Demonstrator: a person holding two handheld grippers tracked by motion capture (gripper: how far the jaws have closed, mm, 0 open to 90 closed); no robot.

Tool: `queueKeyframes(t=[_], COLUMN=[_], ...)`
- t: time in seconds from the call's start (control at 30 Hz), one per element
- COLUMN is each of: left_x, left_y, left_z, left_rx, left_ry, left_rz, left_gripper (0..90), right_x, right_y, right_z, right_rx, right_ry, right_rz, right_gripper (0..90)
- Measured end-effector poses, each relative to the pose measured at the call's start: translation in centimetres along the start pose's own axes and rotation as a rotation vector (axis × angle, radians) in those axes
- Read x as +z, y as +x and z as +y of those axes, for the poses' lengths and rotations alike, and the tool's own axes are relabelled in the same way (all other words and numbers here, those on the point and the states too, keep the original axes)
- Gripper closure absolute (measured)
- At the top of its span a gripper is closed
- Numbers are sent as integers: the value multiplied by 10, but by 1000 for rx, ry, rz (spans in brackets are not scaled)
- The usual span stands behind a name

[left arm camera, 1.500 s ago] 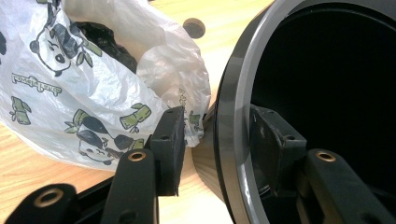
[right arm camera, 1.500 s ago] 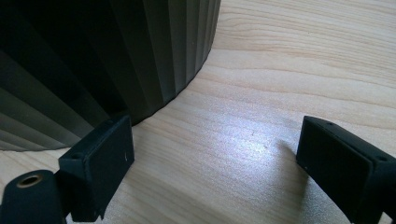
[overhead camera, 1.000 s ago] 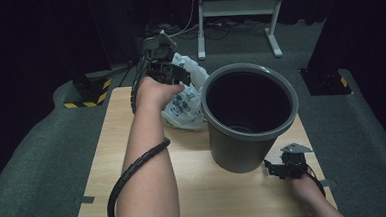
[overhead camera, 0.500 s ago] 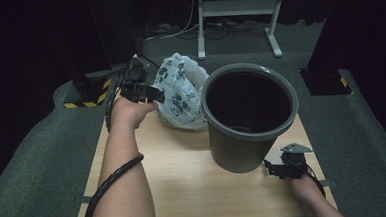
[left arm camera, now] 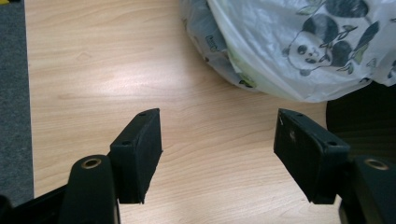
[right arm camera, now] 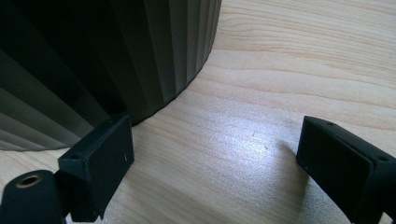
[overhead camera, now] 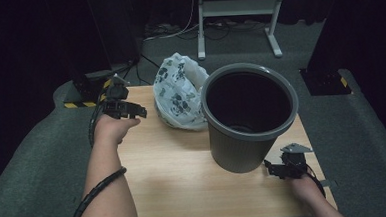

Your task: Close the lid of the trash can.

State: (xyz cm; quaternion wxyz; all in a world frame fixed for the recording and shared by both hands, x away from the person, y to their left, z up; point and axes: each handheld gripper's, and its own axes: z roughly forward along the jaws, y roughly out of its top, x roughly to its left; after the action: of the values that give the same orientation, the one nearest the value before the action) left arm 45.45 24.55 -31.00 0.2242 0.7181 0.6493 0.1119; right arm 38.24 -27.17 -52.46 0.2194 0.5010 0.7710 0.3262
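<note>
The panda-print plastic bag (overhead camera: 180, 96) sits crumpled near the far edge of the desk (overhead camera: 184, 179), pressed up against the far-left side of the grey ribbed bin (overhead camera: 249, 115). The left gripper (overhead camera: 131, 111) hovers just off the bag's left side, near the desk's far-left corner. Its jaws have just been opening and stand wide apart with nothing between them.

From those jaws the bag lies ahead and to the right, close but not touching. In the left gripper view the bag (left arm camera: 299, 46) bulges in from the upper right, bare desk lying between it and the pads. I see no clear long axis on the bag; it is a loose heap, taller at the back.

The right gripper (overhead camera: 284, 169) rests by the near-right corner, jaws open and empty, just beside the bin's base. So the left hand is plainly the nearer one to the bag.

The high view shows the bin's dark inside. The right gripper view shows the bin's fluted wall (right arm camera: 116, 51) meeting the desk.
</note>
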Motion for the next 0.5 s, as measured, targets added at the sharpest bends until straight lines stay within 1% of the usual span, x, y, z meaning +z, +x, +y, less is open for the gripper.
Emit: queueKeyframes(t=[0.07,0.2,0.3,0.37,0.43,0.5], left_x=[3,10,19,25,33,42], left_y=[3,5,5,5,4,2], left_z=[-3,-9,-15,-18,-22,-27], left_rx=[-5,6,26,26,30,48], left_ry=[1,7,6,16,25,33], left_rz=[-2,8,-2,-4,-19,0], left_gripper=[312,279,225,215,204,188], right_x=[0,0,0,0,0,0], right_y=[0,0,0,0,0,0], right_z=[0,0,0,0,0,0], right_rx=[0,1,0,1,-1,-1], right_ry=[0,0,0,1,0,1], right_rz=[0,0,0,0,0,1], right_gripper=[107,107,108,107,107,107])
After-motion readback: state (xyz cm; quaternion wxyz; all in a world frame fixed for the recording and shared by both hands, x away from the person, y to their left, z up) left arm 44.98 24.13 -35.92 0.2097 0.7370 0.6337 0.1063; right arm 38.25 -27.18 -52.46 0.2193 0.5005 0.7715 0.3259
